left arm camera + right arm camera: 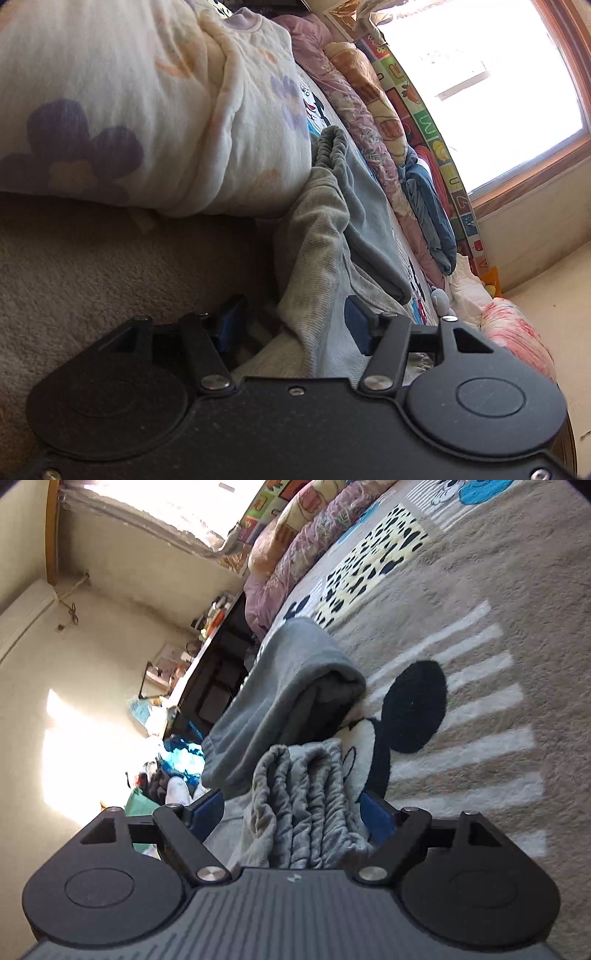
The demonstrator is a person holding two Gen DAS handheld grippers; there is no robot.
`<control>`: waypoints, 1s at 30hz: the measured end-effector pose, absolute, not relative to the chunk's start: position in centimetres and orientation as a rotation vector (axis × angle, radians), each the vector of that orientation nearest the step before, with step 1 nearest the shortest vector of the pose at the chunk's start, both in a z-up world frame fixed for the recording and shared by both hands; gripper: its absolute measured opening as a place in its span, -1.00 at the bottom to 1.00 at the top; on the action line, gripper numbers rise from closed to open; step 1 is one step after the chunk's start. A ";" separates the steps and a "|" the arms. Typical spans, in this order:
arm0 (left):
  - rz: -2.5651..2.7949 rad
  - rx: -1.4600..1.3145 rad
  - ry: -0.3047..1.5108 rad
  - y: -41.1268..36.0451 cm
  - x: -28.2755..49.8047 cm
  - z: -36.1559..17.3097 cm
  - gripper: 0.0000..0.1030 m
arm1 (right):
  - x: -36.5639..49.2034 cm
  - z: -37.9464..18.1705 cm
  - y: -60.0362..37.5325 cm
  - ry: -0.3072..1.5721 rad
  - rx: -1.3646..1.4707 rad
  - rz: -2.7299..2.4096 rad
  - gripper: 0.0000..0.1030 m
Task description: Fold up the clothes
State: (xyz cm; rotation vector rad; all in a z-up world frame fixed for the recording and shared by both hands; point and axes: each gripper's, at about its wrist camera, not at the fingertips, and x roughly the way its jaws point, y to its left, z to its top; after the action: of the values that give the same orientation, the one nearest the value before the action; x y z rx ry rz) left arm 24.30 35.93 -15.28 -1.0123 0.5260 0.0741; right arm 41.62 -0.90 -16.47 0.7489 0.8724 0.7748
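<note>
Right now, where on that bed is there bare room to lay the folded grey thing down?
Free: the striped beige blanket right of the grey garment, past the black cartoon ear, and the plain beige patch below the flowered quilt. Crowded: the far edge, lined with rolled pink bedding, and the clutter by the dark desk.

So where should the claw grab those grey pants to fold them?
Probably the scrunched elastic waistband. It is the thickest, bunched-up edge, and it lies right between the right gripper and its open jaws. Come straight in from the near end, along the blanket, so the jaws close across the gathered ridges and catch all the layers.
</note>
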 end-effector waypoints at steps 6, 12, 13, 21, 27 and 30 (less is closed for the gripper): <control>-0.060 -1.049 0.417 34.2 23.4 -10.6 -0.85 | 40.4 -15.1 -0.6 0.846 0.712 0.819 -0.38; -0.136 -1.026 0.327 34.4 25.5 -5.7 -0.85 | 40.8 -9.6 -3.5 0.759 0.818 0.891 -0.39; -0.144 -1.025 0.314 34.5 26.2 -4.9 -0.85 | 41.2 -8.6 -3.7 0.749 0.825 0.904 -0.39; -0.169 -1.002 0.186 36.8 31.8 -0.6 -0.85 | 48.0 -0.2 -1.5 0.623 0.729 0.994 -0.39; 0.067 -1.041 0.446 39.0 37.0 -7.9 0.13 | 54.8 -3.6 1.6 0.639 0.603 0.771 0.74; 0.085 -0.984 0.442 38.5 35.1 -9.6 0.14 | 55.7 -9.7 1.7 0.774 0.632 0.642 0.45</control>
State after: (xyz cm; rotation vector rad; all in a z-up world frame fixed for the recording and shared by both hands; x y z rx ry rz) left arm 35.15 38.53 -9.56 -0.9842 0.4423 0.0846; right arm 55.67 1.69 -9.73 0.6320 0.7741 0.6424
